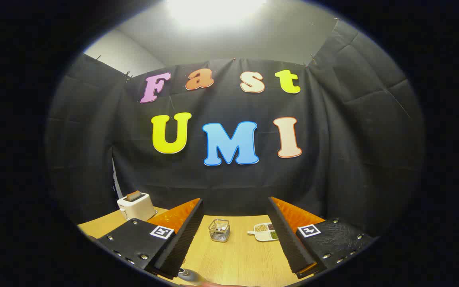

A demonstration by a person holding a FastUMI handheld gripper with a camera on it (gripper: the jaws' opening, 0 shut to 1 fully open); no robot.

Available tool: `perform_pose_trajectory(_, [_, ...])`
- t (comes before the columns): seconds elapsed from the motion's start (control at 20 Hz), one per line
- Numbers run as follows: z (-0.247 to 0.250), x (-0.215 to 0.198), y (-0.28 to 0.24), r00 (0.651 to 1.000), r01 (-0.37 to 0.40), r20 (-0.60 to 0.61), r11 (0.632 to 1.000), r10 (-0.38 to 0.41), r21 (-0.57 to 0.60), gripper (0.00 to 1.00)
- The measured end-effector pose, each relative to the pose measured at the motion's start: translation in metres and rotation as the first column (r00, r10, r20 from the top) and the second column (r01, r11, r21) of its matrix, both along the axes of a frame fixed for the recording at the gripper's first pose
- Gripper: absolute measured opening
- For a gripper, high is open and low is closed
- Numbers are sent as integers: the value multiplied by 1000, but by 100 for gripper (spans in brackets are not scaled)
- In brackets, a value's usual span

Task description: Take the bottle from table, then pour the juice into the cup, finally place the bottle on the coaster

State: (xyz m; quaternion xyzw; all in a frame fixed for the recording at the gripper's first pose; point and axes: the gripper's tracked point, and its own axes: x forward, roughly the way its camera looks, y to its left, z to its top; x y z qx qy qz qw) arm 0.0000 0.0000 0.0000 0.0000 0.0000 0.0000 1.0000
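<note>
The gripper (235, 235) hangs above the wooden table (237, 259) with its fingers (181, 235) spread wide and nothing between them, and of the task's things only a dark rounded top, probably the bottle (187, 274), peeks up just below the left finger. Coming down blind from here could knock it over. There is open tabletop ahead, with a wire basket (218, 230), a divided dish (265, 232) and a toaster (136, 205) standing farther off near the black cloth wall (353, 159)

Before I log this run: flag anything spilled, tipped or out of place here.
Nothing stands out. The toaster, wire basket and divided dish sit upright on the table, no spills. The gripper is open, holding nothing.
</note>
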Motion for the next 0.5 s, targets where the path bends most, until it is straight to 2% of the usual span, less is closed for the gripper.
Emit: perform_pose_trajectory(0.5, [2,3,26,999,-42,-2,999,42,-1,98])
